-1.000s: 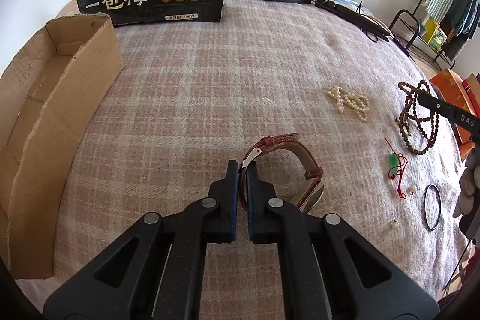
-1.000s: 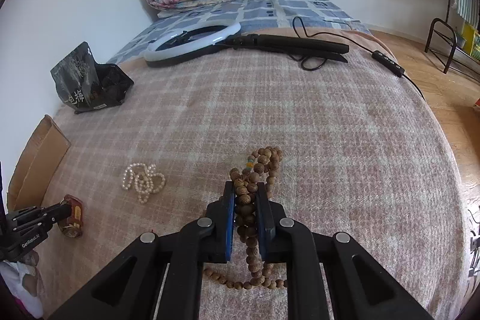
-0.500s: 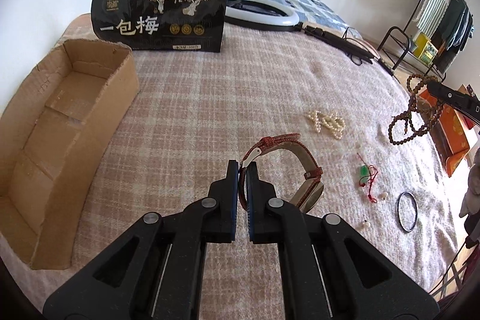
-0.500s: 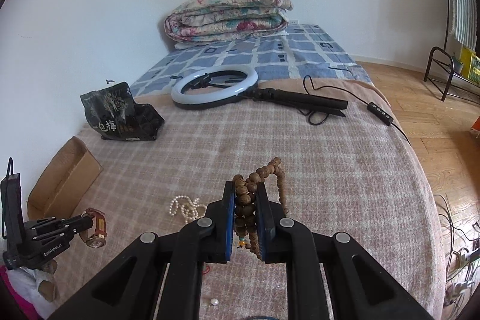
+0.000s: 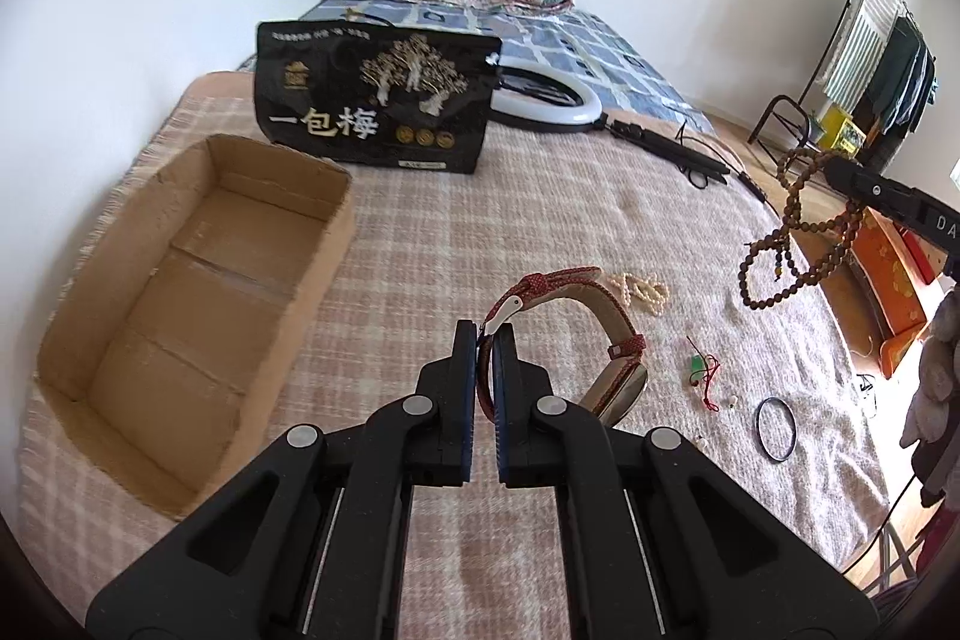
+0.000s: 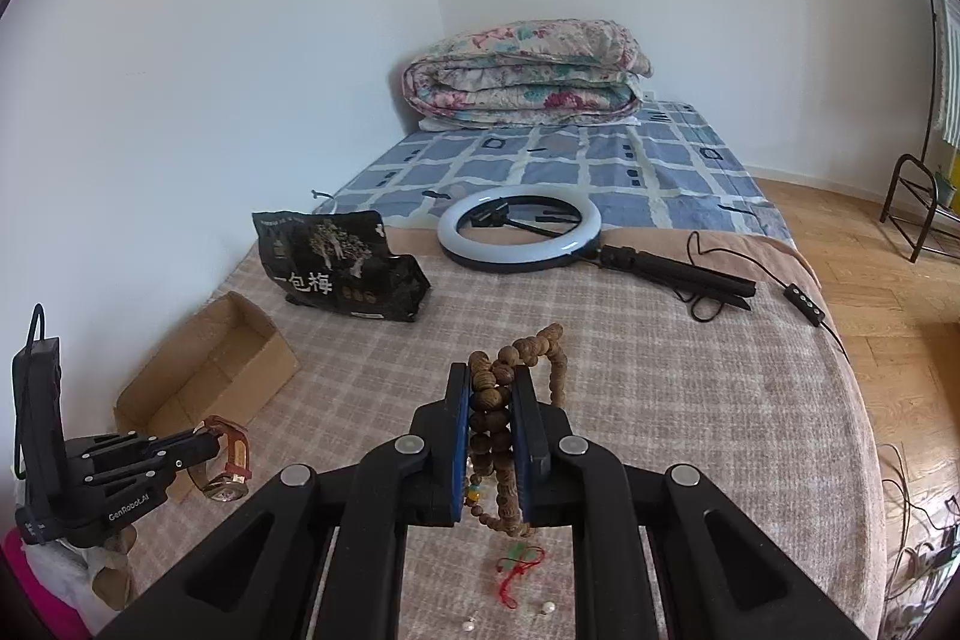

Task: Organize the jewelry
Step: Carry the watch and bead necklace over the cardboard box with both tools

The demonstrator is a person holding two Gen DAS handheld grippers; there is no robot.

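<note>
So both pieces look mid-carry right now, headed for the open brown cardboard box (image 5: 180, 292) sitting on the pink plaid blanket (image 5: 480, 220), left of everything else. I'd guess the next move is swinging each one over the box's rim and letting go without the strands snagging.

The long string of brown wooden prayer beads (image 6: 498, 418) hangs clear of the blanket, pinched between the right gripper (image 6: 489, 436) jaws, loops dangling below. The red-strapped wristwatch (image 5: 576, 334) is also up in the air, its strap clamped tight in the left gripper (image 5: 486, 376).

Both grippers point roughly level across the bed, the left one closer to the box.
</note>
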